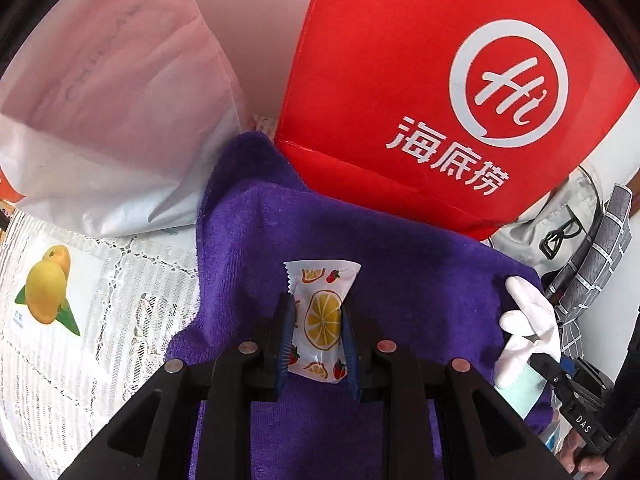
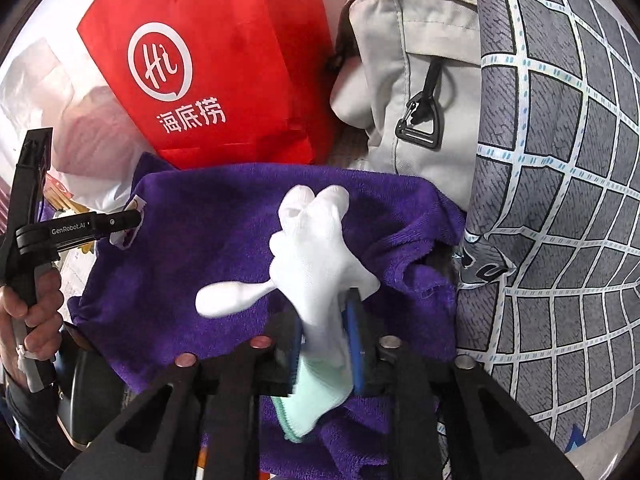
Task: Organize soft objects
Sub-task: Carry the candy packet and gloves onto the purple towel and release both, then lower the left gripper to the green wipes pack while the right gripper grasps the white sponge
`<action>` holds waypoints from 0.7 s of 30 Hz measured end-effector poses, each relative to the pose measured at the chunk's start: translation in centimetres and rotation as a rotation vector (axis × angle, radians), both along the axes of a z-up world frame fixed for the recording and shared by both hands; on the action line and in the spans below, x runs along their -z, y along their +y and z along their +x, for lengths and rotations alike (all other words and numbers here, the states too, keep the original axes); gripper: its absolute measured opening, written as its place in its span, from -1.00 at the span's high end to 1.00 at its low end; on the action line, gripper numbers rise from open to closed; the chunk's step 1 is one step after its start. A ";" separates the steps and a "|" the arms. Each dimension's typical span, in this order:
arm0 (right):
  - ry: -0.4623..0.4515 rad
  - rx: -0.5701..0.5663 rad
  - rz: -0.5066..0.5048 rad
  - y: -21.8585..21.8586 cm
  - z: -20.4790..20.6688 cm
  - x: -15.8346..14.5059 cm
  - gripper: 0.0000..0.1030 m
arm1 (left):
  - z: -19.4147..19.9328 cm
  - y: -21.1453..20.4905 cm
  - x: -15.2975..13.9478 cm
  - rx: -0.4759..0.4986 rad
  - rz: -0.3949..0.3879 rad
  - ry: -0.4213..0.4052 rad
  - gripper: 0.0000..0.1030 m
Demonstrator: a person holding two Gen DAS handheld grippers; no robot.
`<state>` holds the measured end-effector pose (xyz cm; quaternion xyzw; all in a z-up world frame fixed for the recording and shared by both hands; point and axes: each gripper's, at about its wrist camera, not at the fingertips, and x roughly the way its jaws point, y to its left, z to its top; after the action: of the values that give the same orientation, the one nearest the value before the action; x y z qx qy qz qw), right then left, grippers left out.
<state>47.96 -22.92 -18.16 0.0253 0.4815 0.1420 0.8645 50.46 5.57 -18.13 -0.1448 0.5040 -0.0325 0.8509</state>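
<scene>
Lying on purple towel (image 1: 256, 240) | fruit-print sachet (image 1: 320, 312) | white glove (image 2: 316, 256)

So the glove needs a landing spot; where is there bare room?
Bare purple towel lies left of the white glove, and more between the candy packet and red bag. The right side is crowded by the grey bag and checked cushion.

Both wrist views close, angled down; share purple towel (image 1: 256, 240) (image 2: 208, 248), red bag (image 1: 400, 60) (image 2: 224, 40).
</scene>
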 end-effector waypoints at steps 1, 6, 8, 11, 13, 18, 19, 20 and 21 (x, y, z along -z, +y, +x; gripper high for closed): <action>-0.002 -0.001 -0.004 0.0 0.0 0.0 0.36 | 0.0 0.0 0.0 0.003 0.001 0.000 0.47; -0.041 0.005 -0.036 -0.3 -0.5 -1.0 -0.04 | -0.1 -0.7 -0.3 0.006 0.020 0.000 -0.26; -0.058 0.005 -0.040 -0.3 -0.7 -1.5 -0.17 | -0.2 -1.3 -0.8 0.007 0.042 -0.013 -0.31; -0.091 0.013 -0.045 -0.5 -1.1 -2.5 -0.34 | -0.5 -1.7 -1.5 0.011 0.040 -0.016 -0.32; -0.119 0.028 -0.051 -0.5 -1.6 -3.2 -0.34 | -0.6 -1.8 -2.0 0.010 0.038 -0.021 -0.32; -0.163 0.085 -0.054 -0.6 -3.2 -5.3 -0.34 | -2.6 -2.1 -4.7 -0.001 0.065 -0.080 -0.32; -0.171 0.089 -0.051 -0.6 -3.6 -5.6 -0.34 | -3.1 -1.9 -4.9 0.000 0.063 -0.096 -0.32; -0.176 0.093 -0.049 -0.6 -4.3 -5.9 -0.34 | -3.5 -1.8 -5.5 0.003 0.054 -0.118 -0.32; -0.178 0.091 -0.046 -0.4 -4.9 -6.1 -0.34 | -4.0 -1.7 -5.9 0.006 0.047 -0.128 -0.32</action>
<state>43.03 -23.36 -12.02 0.0146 0.4044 0.0931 0.9097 46.42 3.87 -12.25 -0.1208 0.4496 -0.0321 0.8844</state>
